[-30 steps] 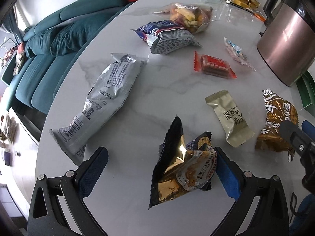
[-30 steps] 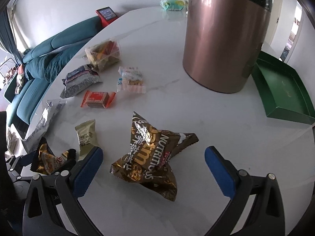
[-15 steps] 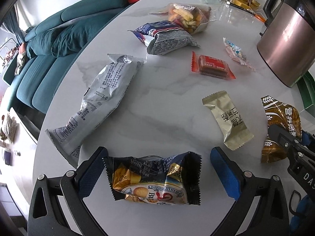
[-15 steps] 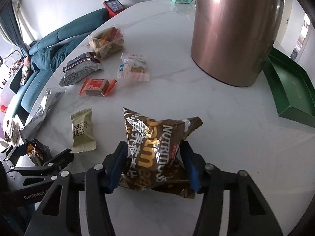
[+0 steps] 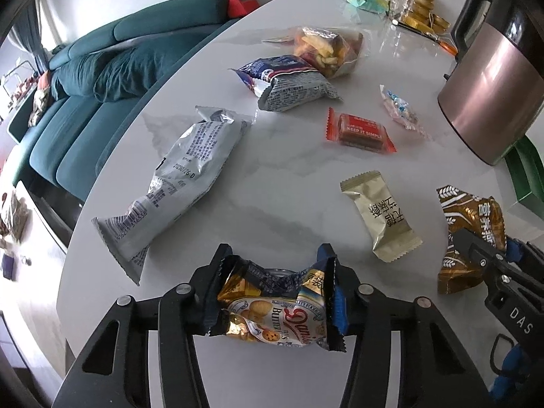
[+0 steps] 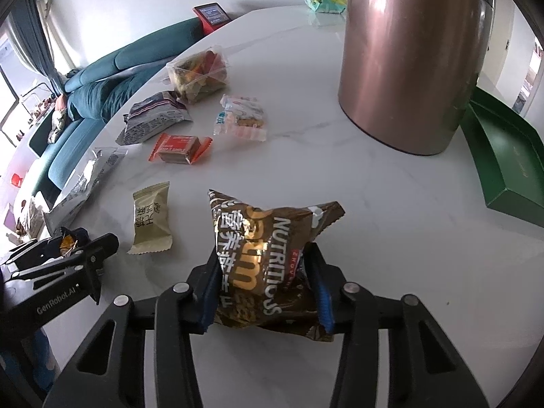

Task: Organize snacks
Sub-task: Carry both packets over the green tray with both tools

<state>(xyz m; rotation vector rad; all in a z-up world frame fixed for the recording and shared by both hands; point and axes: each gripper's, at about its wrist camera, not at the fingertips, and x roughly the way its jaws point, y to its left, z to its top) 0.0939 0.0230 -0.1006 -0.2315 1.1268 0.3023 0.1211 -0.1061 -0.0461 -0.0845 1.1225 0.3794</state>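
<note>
White marble-look table (image 5: 278,183), glossy, grey veining, curved left edge.

Along the left edge: long crinkled silver foil bag (image 5: 176,176), printed text and barcode, lying flat, one crimped end near the table's near-left edge. Behind it, toward the far edge: blue-and-grey foil pouch (image 5: 289,85), puffed, torn open; touching its far side, a clear plastic bag of mixed crackers (image 5: 326,51).

Near edge, centre-left: left gripper (image 5: 275,292), jaws closing, blue pads pressing both serrated ends of a black-and-gold butter cookie packet (image 5: 275,309); film buckled upward between the fingers. Packet sits low over the table near its near edge; contact with the surface cannot be told.

Centre of table: red flat wrapper holding a brown bar (image 5: 360,129), zigzag-cut ends. Just right of it, a small clear wrapper with blue print (image 5: 401,108). Nearer: pale gold matte pillow sachet (image 5: 380,214), black characters, crimped ends, lying flat.

Right, near edge: right gripper (image 6: 268,289), jaws closing on a brown glossy oat snack bag (image 6: 268,255), gold and white lettering; blue pads indent its lower half, top corners flare free. The bag's base meets the table.

Far right: tall rose-metal cylindrical canister (image 6: 411,61), brushed sheen, upright. Past it, at the right edge, a dark green rectangular tray (image 6: 503,170), low walls.

Far corner: gold foil discs (image 5: 425,10), stacked.
</note>
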